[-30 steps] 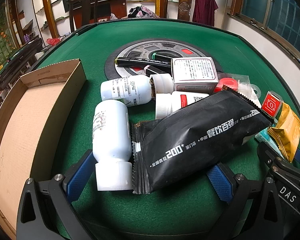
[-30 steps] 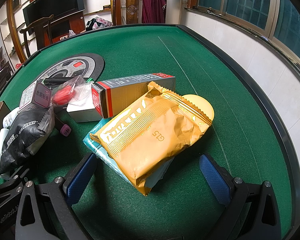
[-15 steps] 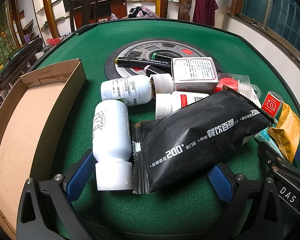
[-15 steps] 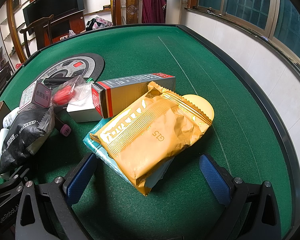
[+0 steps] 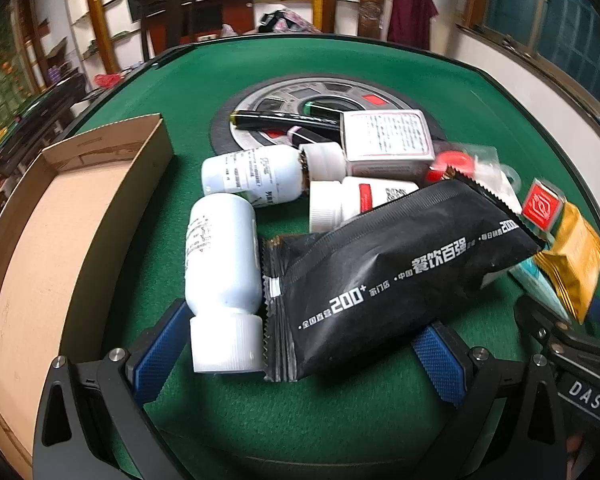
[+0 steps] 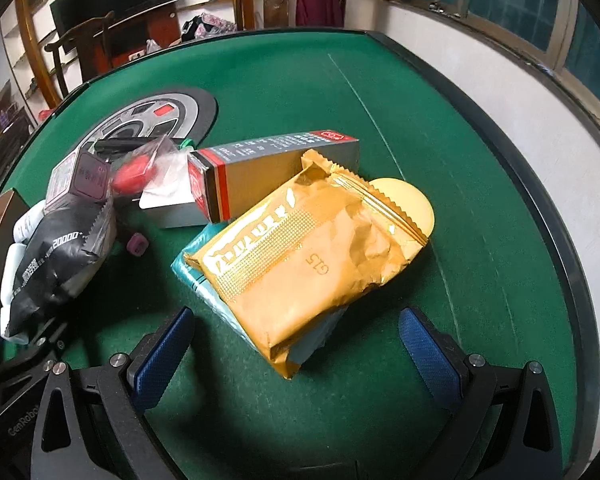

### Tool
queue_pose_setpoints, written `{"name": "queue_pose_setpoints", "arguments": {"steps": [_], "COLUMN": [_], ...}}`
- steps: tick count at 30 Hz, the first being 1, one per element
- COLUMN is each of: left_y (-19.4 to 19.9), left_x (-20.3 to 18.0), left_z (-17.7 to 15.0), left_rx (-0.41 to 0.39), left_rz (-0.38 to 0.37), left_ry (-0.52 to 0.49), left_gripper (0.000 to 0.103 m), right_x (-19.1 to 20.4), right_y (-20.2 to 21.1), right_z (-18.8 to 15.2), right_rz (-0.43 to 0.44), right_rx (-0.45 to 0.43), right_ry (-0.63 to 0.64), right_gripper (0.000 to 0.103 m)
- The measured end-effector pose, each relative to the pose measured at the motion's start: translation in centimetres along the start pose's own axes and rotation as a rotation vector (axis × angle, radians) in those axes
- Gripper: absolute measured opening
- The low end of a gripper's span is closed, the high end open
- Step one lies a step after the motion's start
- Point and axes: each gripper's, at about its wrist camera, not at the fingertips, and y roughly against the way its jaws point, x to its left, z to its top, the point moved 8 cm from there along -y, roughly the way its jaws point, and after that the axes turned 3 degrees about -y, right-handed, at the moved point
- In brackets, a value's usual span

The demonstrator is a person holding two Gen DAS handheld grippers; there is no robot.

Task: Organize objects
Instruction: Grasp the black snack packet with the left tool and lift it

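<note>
A pile lies on the green table. In the left wrist view a white bottle [image 5: 220,256] lies beside a black snack packet [image 5: 388,276]. Behind them are two more white bottles [image 5: 256,174], a white box [image 5: 388,140] and a black marker [image 5: 284,118]. My left gripper [image 5: 300,352] is open, its blue pads flanking the bottle's cap and the packet's near end. My right gripper [image 6: 296,352] is open just short of a gold packet [image 6: 312,256]. That packet lies on a teal packet [image 6: 204,280], with a grey box [image 6: 276,164] behind.
An open cardboard box [image 5: 148,160] sits at the left of the pile. A round grey disc [image 5: 328,92] is set in the table's middle. A yellow lid [image 6: 412,204] peeks from under the gold packet. The table rim [image 6: 540,208] curves along the right, with a wall close by.
Both views have shifted slightly, and the left one is now blurred by motion. The objects lie as before and both grippers stay open.
</note>
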Motion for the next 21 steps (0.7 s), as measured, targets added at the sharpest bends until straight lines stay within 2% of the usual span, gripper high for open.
{"name": "queue_pose_setpoints", "arguments": {"steps": [6, 8, 11, 13, 15, 16, 17, 19, 20, 21], "left_y": [0.4, 1.2, 2.9, 4.9, 7.9, 10.3, 12.5, 15.7, 16.5, 16.6], "left_x": [-0.1, 0.1, 1.1, 2.0, 3.1, 3.7, 4.1, 4.9, 5.1, 5.3], "left_z": [-0.8, -1.3, -1.7, -1.3, -0.3, 0.3, 0.8, 1.5, 1.8, 2.1], "left_rx": [0.055, 0.057, 0.023, -0.048, -0.168, -0.260, -0.348, -0.474, -0.508, -0.501], "left_rz": [-0.033, -0.073, -0.117, -0.128, -0.104, -0.087, -0.075, -0.037, -0.021, -0.026], "left_ry": [-0.039, -0.015, 0.047, 0.056, 0.036, 0.015, -0.015, -0.084, -0.125, -0.153], "left_gripper": [0.103, 0.103, 0.103, 0.103, 0.103, 0.103, 0.103, 0.103, 0.103, 0.103], "right_x": [0.1, 0.1, -1.1, -1.9, -2.8, -3.0, -3.3, -3.7, -3.8, -3.7], "right_y": [-0.5, -0.5, 0.4, 2.4, 5.3, 6.9, 8.8, 13.3, 14.7, 15.4], "right_z": [-0.1, -0.1, -0.3, -0.1, 0.5, 0.9, 1.3, 2.0, 2.3, 2.5], "right_rz": [0.022, 0.033, -0.015, -0.009, -0.018, -0.018, -0.017, 0.004, 0.020, 0.047], "right_rx": [0.003, 0.019, -0.002, -0.067, -0.162, -0.217, -0.282, -0.459, -0.526, -0.571], "right_ry": [0.068, 0.082, 0.066, 0.048, 0.045, 0.043, 0.036, 0.007, -0.007, -0.020], "right_gripper": [0.103, 0.103, 0.102, 0.102, 0.102, 0.102, 0.102, 0.103, 0.103, 0.103]}}
